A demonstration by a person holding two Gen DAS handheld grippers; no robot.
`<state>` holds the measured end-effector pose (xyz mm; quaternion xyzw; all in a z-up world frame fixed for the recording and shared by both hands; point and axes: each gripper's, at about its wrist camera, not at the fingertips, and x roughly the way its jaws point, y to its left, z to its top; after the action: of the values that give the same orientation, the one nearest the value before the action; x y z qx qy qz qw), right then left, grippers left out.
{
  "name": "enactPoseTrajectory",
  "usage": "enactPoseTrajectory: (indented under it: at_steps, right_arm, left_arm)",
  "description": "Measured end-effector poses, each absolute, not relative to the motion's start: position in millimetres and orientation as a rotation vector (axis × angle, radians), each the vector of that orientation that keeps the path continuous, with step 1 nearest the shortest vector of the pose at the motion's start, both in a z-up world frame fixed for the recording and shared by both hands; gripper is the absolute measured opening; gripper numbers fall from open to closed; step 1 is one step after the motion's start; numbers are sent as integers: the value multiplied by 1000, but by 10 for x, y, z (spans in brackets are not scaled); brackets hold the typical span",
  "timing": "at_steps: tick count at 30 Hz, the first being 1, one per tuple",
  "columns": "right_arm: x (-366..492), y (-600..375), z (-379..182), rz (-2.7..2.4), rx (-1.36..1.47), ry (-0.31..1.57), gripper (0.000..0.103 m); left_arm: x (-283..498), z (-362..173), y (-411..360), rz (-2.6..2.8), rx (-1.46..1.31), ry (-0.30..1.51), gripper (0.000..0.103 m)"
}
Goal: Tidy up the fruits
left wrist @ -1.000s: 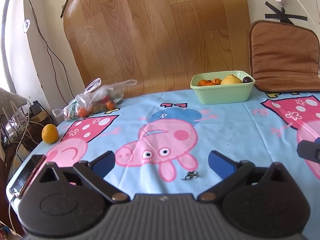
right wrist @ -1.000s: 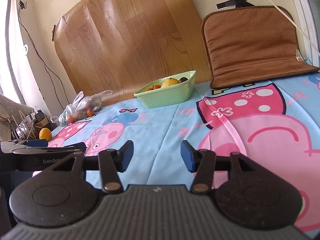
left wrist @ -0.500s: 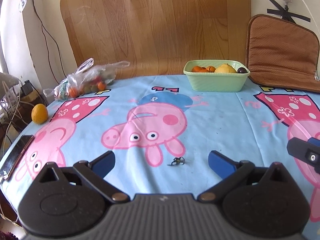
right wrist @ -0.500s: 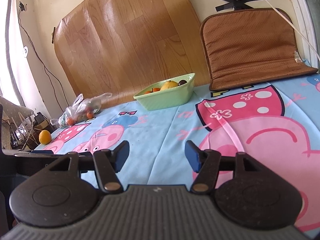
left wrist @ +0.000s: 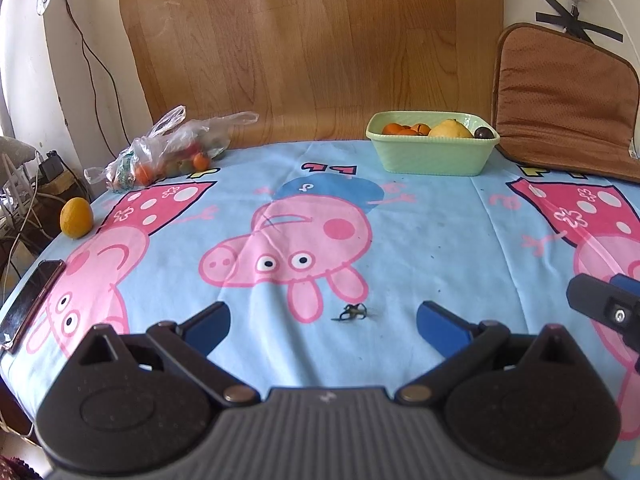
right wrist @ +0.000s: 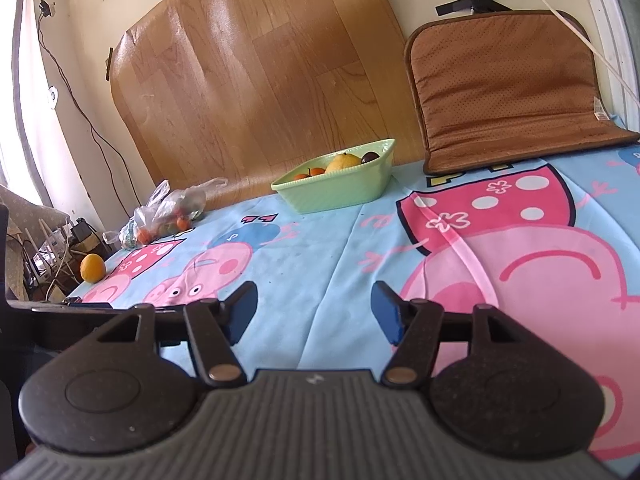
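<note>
We find the left gripper [left wrist: 322, 326], black-armed with blue pads, angled down over the tablecloth, jaws spread wide with nothing between them. The right gripper [right wrist: 314, 310], of the same build, sits lower and flatter; its jaws have just been opening and stand apart, likewise empty. Neither tool touches any fruit.

Beneath both lies a light-blue cotton tablecloth with pink cartoon pigs [left wrist: 440, 232], slightly creased. Just ahead of the left gripper's pads we note a small dark dried stem [left wrist: 352, 313] on the cloth.

Far ahead and right of the left gripper stands a pale-green ribbed rectangular ceramic dish [left wrist: 432, 156]. It holds several small orange tangerines [left wrist: 404, 130], one large yellow pear-shaped fruit [left wrist: 450, 130] and one dark round plum [left wrist: 483, 133] at its right end.

Far ahead and left of that gripper lies a crumpled clear plastic bag [left wrist: 172, 148], holding small orange and greenish fruits; we cannot count them. Nearer, at the cloth's left edge, a loose orange-yellow oval citrus fruit [left wrist: 76, 218] sits alone, well apart from the dish. Closer still on the left edge rests a flat dark phone [left wrist: 30, 300].

Beyond the table we record a glossy wood-grain vinyl sheet [left wrist: 312, 48] curved up the wall, and a brown perforated padded cushion [left wrist: 564, 100] leaning right of the dish.
</note>
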<state>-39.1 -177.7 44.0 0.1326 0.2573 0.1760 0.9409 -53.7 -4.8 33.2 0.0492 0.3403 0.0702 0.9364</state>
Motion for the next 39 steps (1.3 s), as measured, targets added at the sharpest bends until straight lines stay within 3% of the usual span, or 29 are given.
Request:
enactPoseTrajectory:
  at_steps: [39]
  right_arm:
    - [-376, -1801, 426, 361, 284, 534, 66]
  left_arm:
    - [-551, 202, -176, 89, 140, 747, 103]
